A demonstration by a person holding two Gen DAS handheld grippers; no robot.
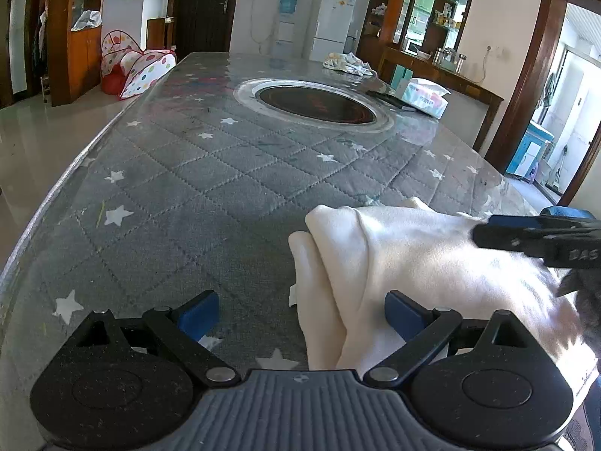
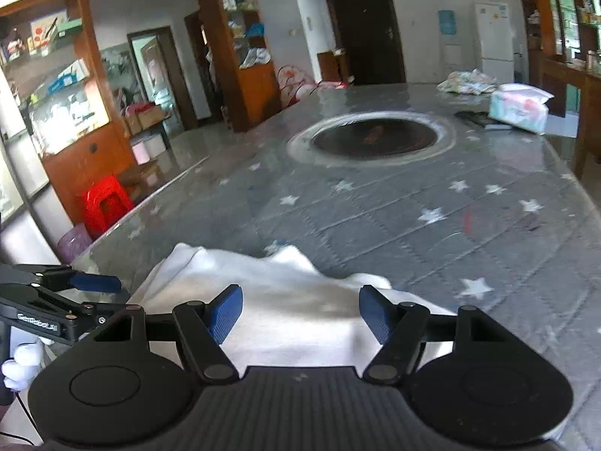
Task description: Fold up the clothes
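Note:
A cream-white garment [image 1: 405, 263] lies bunched on the near part of the grey star-patterned table cover [image 1: 210, 173]. My left gripper [image 1: 302, 315] is open, its jaws wide apart over the garment's left edge; cloth lies against the right finger. My right gripper enters the left wrist view [image 1: 533, 236] from the right, above the garment. In the right wrist view the garment [image 2: 278, 300] lies under my right gripper [image 2: 300, 314], which is open with nothing between its jaws. My left gripper shows at the left edge of the right wrist view [image 2: 94, 283].
A round dark hotplate [image 1: 315, 103] is set in the table's middle. A tissue pack [image 1: 426, 96] and a crumpled cloth [image 1: 347, 63] lie at the far right. A red stool [image 2: 107, 203] stands on the floor at left.

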